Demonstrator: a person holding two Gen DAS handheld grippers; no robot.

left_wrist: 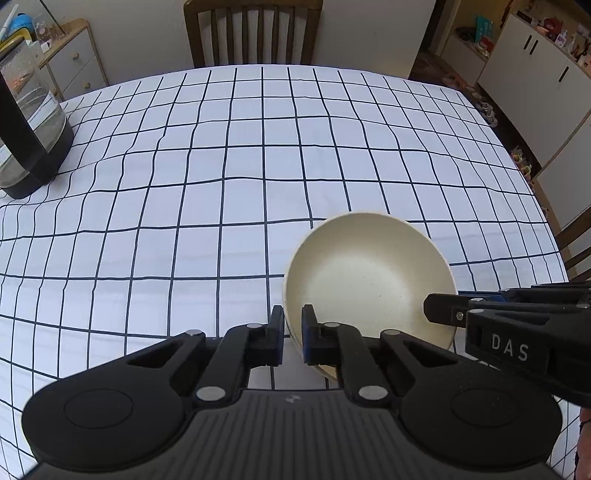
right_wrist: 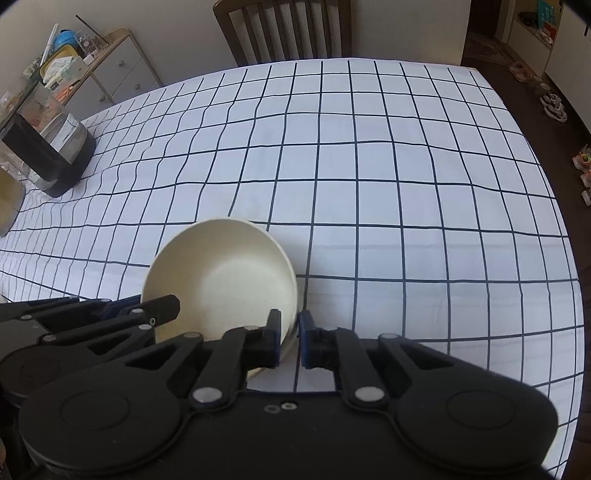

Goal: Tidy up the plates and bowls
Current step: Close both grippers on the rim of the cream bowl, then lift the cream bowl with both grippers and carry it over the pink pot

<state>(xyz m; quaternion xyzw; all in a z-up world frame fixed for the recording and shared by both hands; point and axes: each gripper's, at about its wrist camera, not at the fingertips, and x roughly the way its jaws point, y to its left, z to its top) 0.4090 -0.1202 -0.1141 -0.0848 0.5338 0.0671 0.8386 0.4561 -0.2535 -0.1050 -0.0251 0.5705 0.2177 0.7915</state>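
Note:
A cream bowl (left_wrist: 365, 280) is held tilted above the checked tablecloth (left_wrist: 221, 166). My left gripper (left_wrist: 293, 334) is shut on the bowl's near left rim. My right gripper (right_wrist: 288, 338) is shut on the bowl's (right_wrist: 221, 280) near right rim. Each gripper shows in the other's view: the right one (left_wrist: 443, 314) at the bowl's right side, the left one (right_wrist: 162, 310) at its left side. Another cream dish (right_wrist: 9, 203) shows partly at the far left edge of the right wrist view.
A glass kettle with a black base (left_wrist: 29, 125) stands at the table's left side; it also shows in the right wrist view (right_wrist: 51, 151). A wooden chair (left_wrist: 253, 31) stands at the far edge. A sideboard (right_wrist: 110, 70) and white cabinets (left_wrist: 535, 74) line the room.

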